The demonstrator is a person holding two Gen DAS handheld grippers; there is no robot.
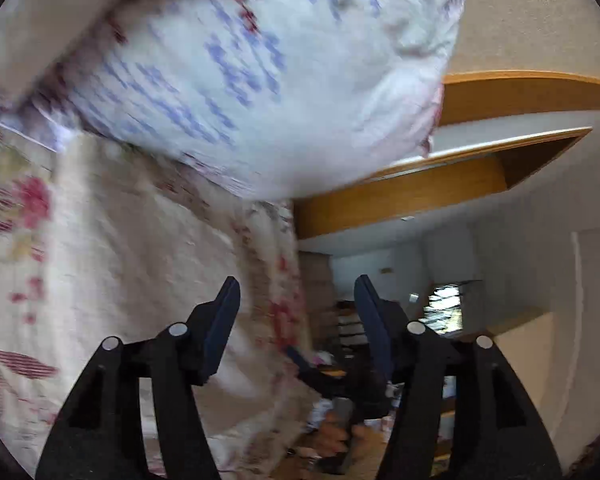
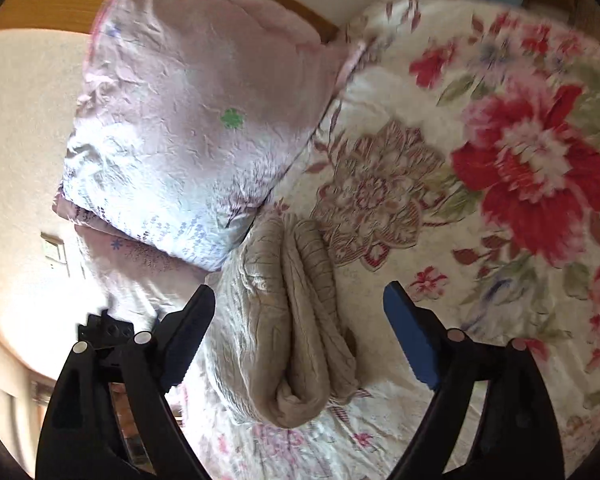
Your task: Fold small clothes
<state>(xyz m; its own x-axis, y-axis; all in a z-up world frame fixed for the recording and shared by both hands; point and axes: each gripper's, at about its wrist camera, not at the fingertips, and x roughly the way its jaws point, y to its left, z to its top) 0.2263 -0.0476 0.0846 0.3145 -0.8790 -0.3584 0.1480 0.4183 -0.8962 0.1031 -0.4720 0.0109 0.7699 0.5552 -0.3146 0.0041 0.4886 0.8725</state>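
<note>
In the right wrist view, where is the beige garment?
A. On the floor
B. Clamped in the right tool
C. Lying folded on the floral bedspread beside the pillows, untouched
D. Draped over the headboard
C: the beige garment lies bunched in folds on the floral bedspread next to the pillows, ahead of the open right tool, which holds nothing.

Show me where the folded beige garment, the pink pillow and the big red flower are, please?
folded beige garment point(image 2: 296, 320): right wrist view, on its ribbed middle roll.
pink pillow point(image 2: 196, 120): right wrist view, on the crinkled face near the green flower print.
big red flower point(image 2: 536, 172): right wrist view, on the bloom's centre, printed on the bedspread.
</note>
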